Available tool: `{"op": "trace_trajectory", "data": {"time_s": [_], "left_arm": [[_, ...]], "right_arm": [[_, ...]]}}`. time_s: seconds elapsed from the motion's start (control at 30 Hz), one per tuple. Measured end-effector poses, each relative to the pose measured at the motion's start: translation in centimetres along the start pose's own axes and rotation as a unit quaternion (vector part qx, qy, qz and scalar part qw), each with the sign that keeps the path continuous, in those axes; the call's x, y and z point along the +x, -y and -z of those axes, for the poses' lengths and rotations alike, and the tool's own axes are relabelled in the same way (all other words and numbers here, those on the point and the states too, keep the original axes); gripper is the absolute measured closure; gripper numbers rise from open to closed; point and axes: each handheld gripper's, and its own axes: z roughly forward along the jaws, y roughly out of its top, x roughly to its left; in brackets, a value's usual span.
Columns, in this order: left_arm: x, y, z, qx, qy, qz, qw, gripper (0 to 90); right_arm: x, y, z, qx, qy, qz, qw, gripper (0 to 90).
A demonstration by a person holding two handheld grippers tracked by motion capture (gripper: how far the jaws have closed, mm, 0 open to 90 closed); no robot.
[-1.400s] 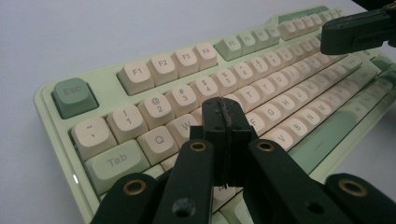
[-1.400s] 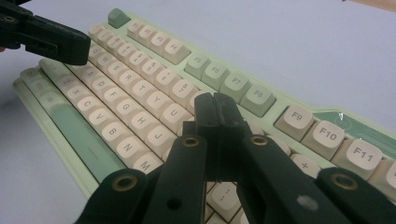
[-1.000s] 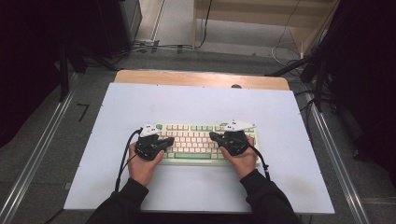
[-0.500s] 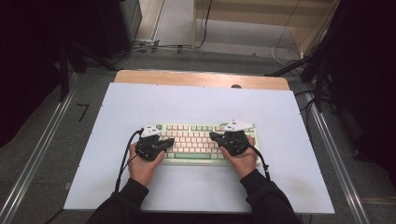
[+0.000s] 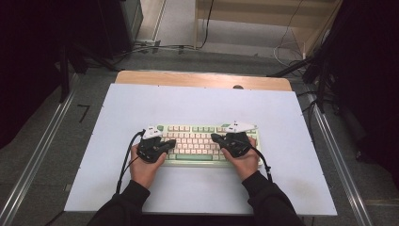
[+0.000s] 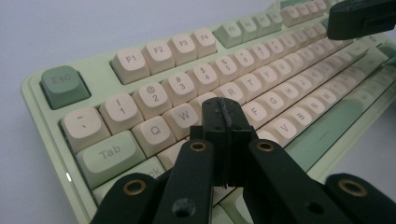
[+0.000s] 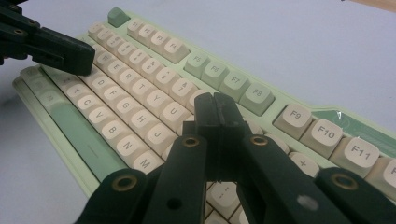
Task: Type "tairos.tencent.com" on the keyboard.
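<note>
A pale green keyboard point(image 5: 195, 137) with cream keys lies on the white table point(image 5: 197, 106). My left gripper point(image 5: 170, 142) hovers over its left end, jaws pressed together with nothing between them; in the left gripper view the left gripper point(image 6: 224, 108) tips sit above the keys near W and the keyboard point(image 6: 154, 84) slants away. My right gripper point(image 5: 215, 138) is over the right half, also shut and empty. In the right gripper view the right gripper point(image 7: 215, 106) tips hang above the keys near U, over the keyboard point(image 7: 140, 70), with the left gripper point(image 7: 74, 53) farther off.
The white table sits on a wooden top whose far edge point(image 5: 202, 80) shows. Metal rails point(image 5: 42, 150) run along both sides. Cables point(image 5: 160, 47) lie on the floor beyond. Bare table surface surrounds the keyboard.
</note>
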Motion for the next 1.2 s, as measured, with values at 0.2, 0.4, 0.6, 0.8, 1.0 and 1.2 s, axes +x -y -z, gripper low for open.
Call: {"op": "trace_trajectory", "data": {"time_s": [0.2, 0.4, 0.6, 0.8, 1.0, 1.2], "left_arm": [[0.0, 0.0, 0.2, -0.009, 0.003, 0.0, 1.0, 90.0], [0.1, 0.0, 0.3, -0.012, -0.001, 0.002, 0.9999, 90.0], [0.1, 0.0, 0.4, -0.014, -0.002, 0.002, 0.9999, 90.0], [0.2, 0.0, 0.4, -0.015, -0.002, 0.002, 0.9999, 90.0], [0.2, 0.0, 0.4, -0.014, -0.002, 0.002, 0.9999, 90.0], [0.2, 0.0, 0.4, -0.015, -0.002, 0.002, 0.9999, 90.0]], "right_arm": [[0.0, 0.1, 0.1, 0.0, -0.001, 0.003, 1.0, 88.1], [0.1, 0.3, 0.6, 0.0, -0.004, 0.003, 1.0, 88.2], [0.1, 0.8, 1.1, 0.003, -0.004, 0.005, 1.0, 88.1], [-0.1, 1.3, 1.5, 0.009, -0.005, 0.004, 0.9999, 88.1], [0.1, 1.5, 2.0, 0.011, -0.009, 0.005, 0.9999, 88.1], [0.1, 1.7, 2.3, 0.011, -0.014, 0.005, 0.9998, 88.1]]}}
